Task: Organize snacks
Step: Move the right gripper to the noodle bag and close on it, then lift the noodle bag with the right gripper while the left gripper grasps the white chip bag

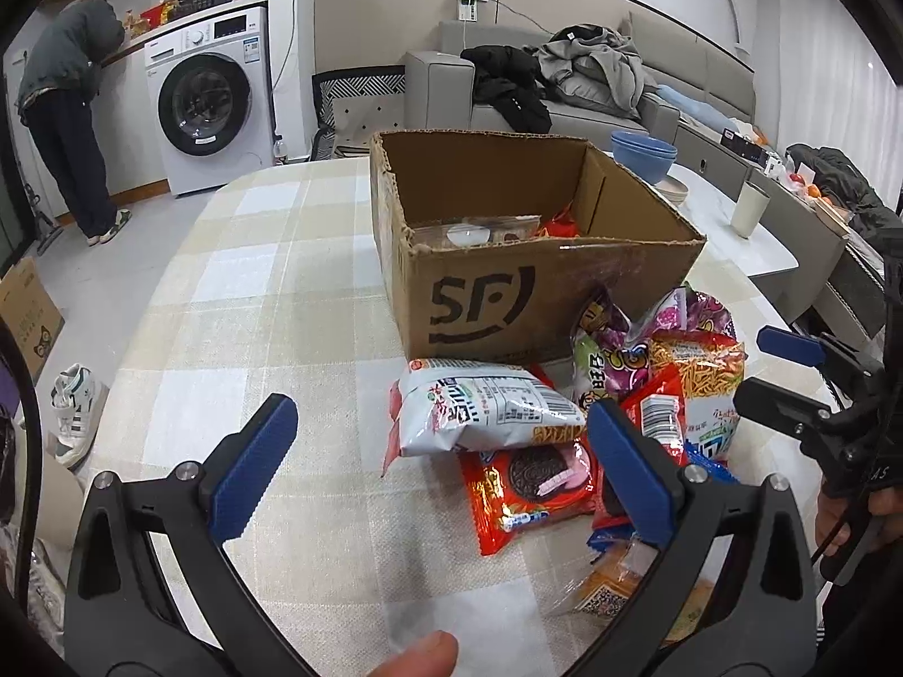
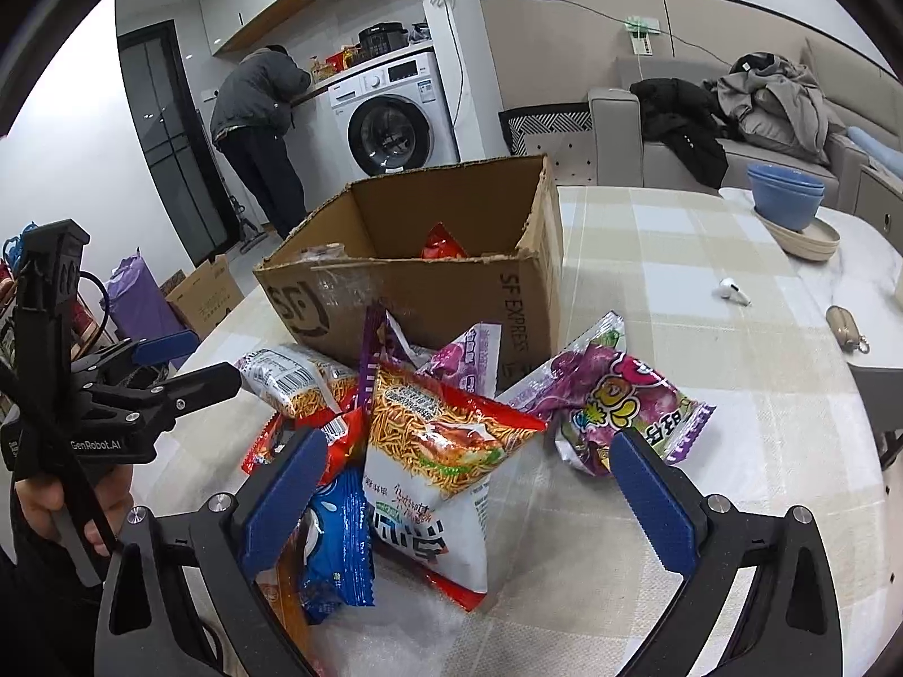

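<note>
We hold both hand-held grippers wide open and empty: the left hand-held gripper (image 1: pixel 440 460) at lower centre over a white snack bag (image 1: pixel 485 409), the right hand-held gripper (image 2: pixel 471 493) astride a noodle snack bag (image 2: pixel 446 451). The snack pile lies on the desk (image 1: pixel 254 293) before the cardboard box (image 1: pixel 496 293).

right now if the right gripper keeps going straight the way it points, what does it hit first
Most likely the upright noodle snack bag, which stands between the open fingers of the right gripper at the front of the pile. The cardboard box lies beyond it. Depth is hard to judge through the fisheye.
</note>
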